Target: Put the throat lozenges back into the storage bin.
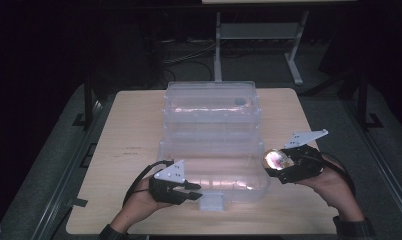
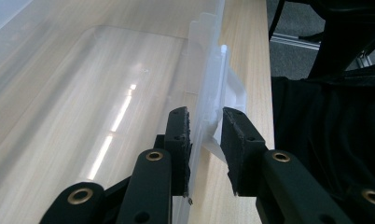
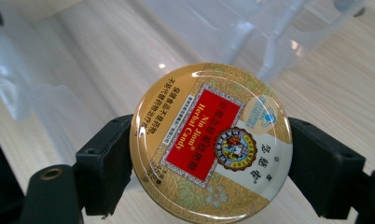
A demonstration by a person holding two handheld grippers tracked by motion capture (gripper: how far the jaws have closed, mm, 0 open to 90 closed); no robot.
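Right gripper (image 1: 275, 162) clamps a round candy tin (image 3: 211, 141) by its rim: glossy gold lid, red label. It hangs just off the near right corner of the clear plastic box (image 1: 211, 135), over the pale wood-grain worktop (image 1: 129, 145). Left gripper (image 2: 205, 140) is narrow, jaws pinched on the box's thin front wall beside the latch tab (image 1: 211, 201). The box, stepped and translucent, fills mid-worktop between the grippers. Dark floor and a metal stand beyond.

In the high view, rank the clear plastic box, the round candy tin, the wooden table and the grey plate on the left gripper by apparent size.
1. wooden table
2. clear plastic box
3. grey plate and round candy tin: they look about alike, so I leave them unranked.
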